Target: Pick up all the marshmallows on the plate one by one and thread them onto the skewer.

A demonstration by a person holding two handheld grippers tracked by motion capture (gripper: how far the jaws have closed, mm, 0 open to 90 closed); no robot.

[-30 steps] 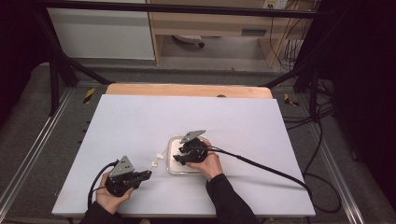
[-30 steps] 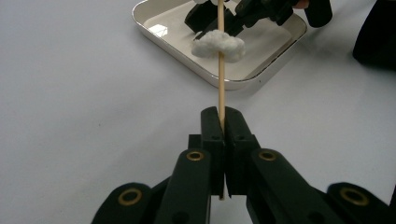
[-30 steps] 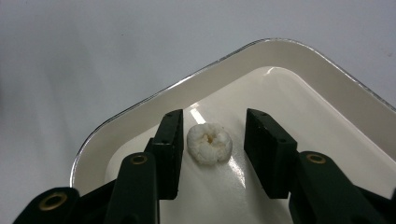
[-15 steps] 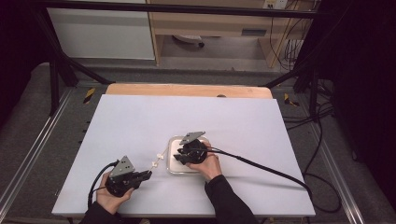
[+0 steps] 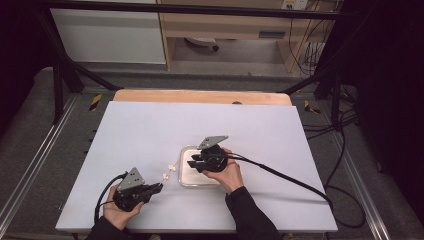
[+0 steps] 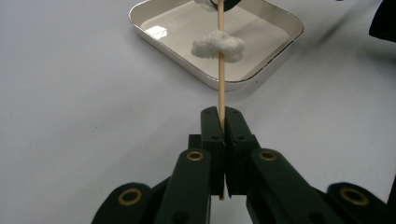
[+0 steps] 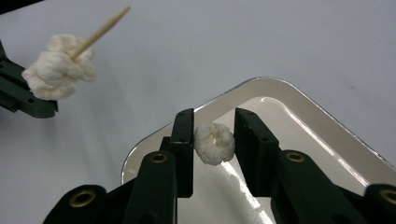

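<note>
Left tool (image 5: 159,187), near the front-left of the white tabletop (image 5: 150,130), held low in the person's left hand (image 5: 120,212). Jaws clamped tight on the bottom end of a thin wooden stick (image 6: 221,74); stick runs straight out from the jaws toward the tray. One white puffy piece (image 6: 218,45) is threaded partway along the stick, clear of the tabletop. In the left gripper view it sits in front of the near rim of the tray; a second white bit shows at the top edge of that view, cut off, too little to tell more. In the high view the stick with its white pieces (image 5: 170,172) spans the gap between left tool and tray.

Centre: shallow white tray (image 5: 186,181) with rounded corners and a shiny rim, flat on the tabletop just right of the stick's tip.

Right tool (image 5: 196,162), in the person's right hand (image 5: 231,175), sits over the left part of the tray, jaws pointing left toward the stick. Jaws have just been closing and stand narrow around a small white ring-shaped piece (image 7: 214,143); left pad touches it, a sliver of gap shows at the right pad, so a firm grip cannot be told. The piece hangs above the tray floor. In the right gripper view the stick's pointed tip (image 7: 122,11) pokes out past its white lump, up and left of the tray
</note>
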